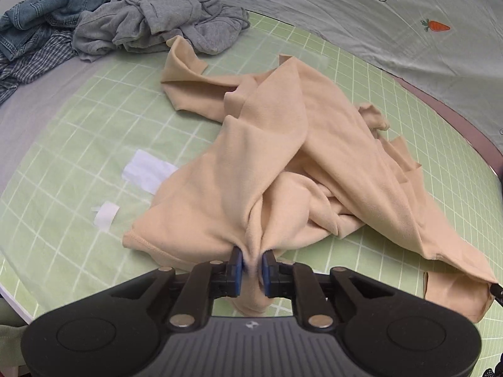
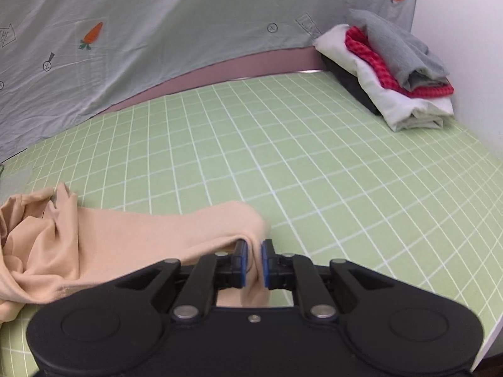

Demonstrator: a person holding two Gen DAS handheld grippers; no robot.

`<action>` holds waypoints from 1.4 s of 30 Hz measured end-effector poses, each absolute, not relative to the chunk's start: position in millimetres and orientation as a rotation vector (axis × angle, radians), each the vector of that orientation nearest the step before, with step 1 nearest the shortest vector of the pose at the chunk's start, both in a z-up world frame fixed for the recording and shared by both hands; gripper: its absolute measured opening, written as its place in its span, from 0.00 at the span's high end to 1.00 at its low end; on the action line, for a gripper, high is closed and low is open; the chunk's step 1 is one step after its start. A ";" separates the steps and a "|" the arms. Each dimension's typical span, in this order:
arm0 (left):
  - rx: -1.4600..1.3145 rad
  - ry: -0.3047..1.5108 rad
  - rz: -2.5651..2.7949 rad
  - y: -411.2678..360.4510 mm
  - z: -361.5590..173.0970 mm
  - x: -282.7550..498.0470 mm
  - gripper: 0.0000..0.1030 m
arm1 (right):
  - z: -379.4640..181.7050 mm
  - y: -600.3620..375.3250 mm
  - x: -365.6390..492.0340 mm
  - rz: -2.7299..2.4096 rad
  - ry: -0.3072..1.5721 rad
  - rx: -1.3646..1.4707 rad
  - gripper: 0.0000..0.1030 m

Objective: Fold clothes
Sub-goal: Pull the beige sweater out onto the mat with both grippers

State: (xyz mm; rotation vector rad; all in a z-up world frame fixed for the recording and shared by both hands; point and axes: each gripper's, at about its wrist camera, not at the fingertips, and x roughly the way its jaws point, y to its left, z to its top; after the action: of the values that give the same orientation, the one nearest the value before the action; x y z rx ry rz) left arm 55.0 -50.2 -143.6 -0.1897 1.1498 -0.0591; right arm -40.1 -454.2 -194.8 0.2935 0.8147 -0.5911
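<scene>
A crumpled beige garment [image 1: 276, 144] lies on the green grid mat [image 1: 78, 144]. My left gripper [image 1: 253, 257] is shut on a bunched edge of the garment near the mat's front. My right gripper [image 2: 254, 251] is shut on another part of the beige garment [image 2: 125, 235], whose cloth stretches away to the left in the right wrist view. The right gripper's tip shows at the far right edge of the left wrist view [image 1: 496, 289], holding the garment's far corner.
A pile of unfolded clothes, grey [image 1: 157, 22], denim [image 1: 47, 15] and checked [image 1: 28, 62], lies at the back left. A stack of folded clothes [image 2: 393, 69] sits at the back right by the wall. White tape patches [image 1: 147, 169] are on the mat. A carrot-print sheet [image 2: 157, 31] hangs behind.
</scene>
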 end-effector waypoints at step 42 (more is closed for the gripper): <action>-0.459 1.021 0.077 61.6 -155.4 231.0 0.24 | -191.0 -421.4 -6.4 -0.762 0.890 0.250 0.36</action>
State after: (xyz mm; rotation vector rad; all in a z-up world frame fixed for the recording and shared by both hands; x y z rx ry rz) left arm 231.0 61.6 -155.4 -0.4589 1.0206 0.0773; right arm -6.4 -421.4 -191.0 0.2504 0.8897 -0.7622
